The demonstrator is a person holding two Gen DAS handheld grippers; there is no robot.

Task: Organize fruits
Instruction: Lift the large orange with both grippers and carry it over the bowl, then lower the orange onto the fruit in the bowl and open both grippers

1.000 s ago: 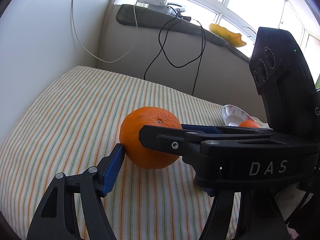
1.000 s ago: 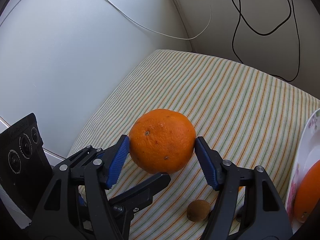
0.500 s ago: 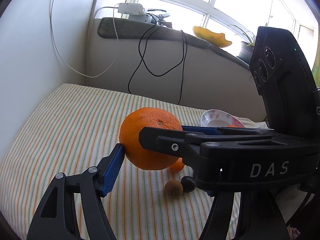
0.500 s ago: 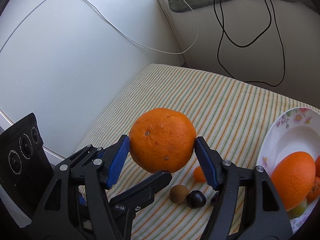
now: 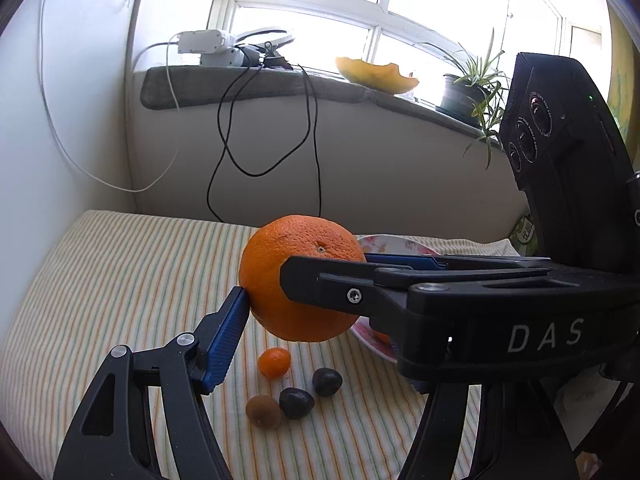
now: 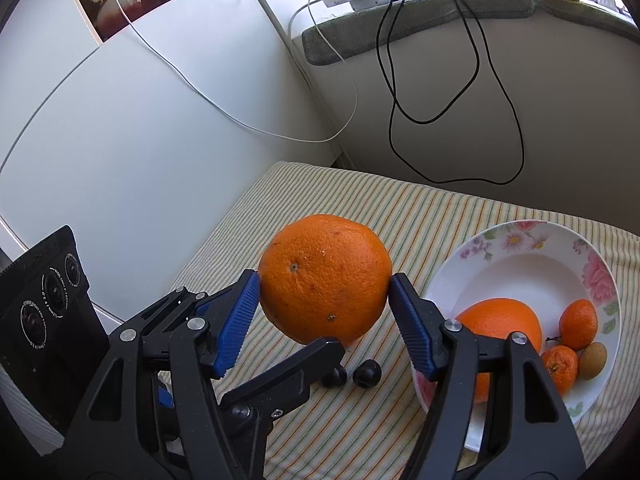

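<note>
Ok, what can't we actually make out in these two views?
- Left wrist view: the right gripper covers the left gripper's right finger, so whether its jaws also clamp the orange is unclear.
- Left wrist view: plate contents hidden behind orange and right gripper.
- Right wrist view: small orange fruit and brown fruit on the cloth hidden behind orange and grippers.

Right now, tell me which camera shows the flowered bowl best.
The right wrist view: the flowered bowl shows nearly whole, with fruit inside. In the left wrist view only slivers of its rim show behind the large orange and the right gripper.
</note>
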